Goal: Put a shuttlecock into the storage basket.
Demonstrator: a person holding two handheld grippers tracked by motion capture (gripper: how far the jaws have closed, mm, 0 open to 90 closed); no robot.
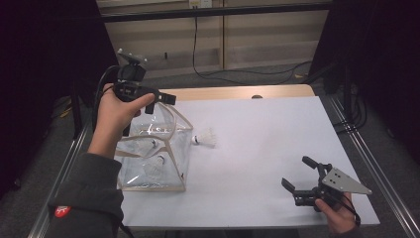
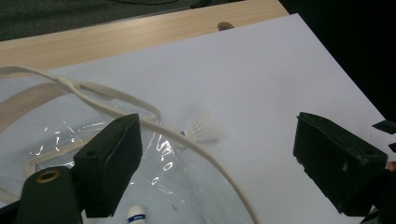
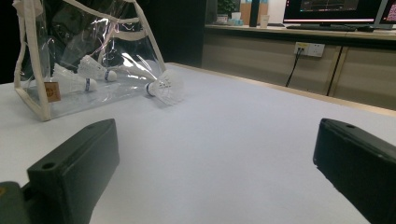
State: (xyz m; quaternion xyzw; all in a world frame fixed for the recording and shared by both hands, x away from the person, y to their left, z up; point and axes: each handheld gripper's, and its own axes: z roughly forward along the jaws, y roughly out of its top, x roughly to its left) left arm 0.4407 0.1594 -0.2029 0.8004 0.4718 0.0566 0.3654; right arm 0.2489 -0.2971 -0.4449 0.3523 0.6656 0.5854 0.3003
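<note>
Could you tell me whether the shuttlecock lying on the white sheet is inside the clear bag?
No, the shuttlecock lies on the white sheet just outside the clear bag, by its right side.

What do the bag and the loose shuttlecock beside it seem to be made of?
The bag looks like clear, glossy soft plastic: the shuttlecocks inside show through it and its creases catch bright glare. Its beige edging appears to be woven fabric tape. The loose shuttlecock has a matte white skirt, perhaps feather or nylon, too small to tell, with a dark band at its rounded base.

Clear bag (image 1: 153, 153), cream trim | white shuttlecock (image 1: 205, 138), blue band | white sheet (image 1: 267, 148) | black grippers
</note>
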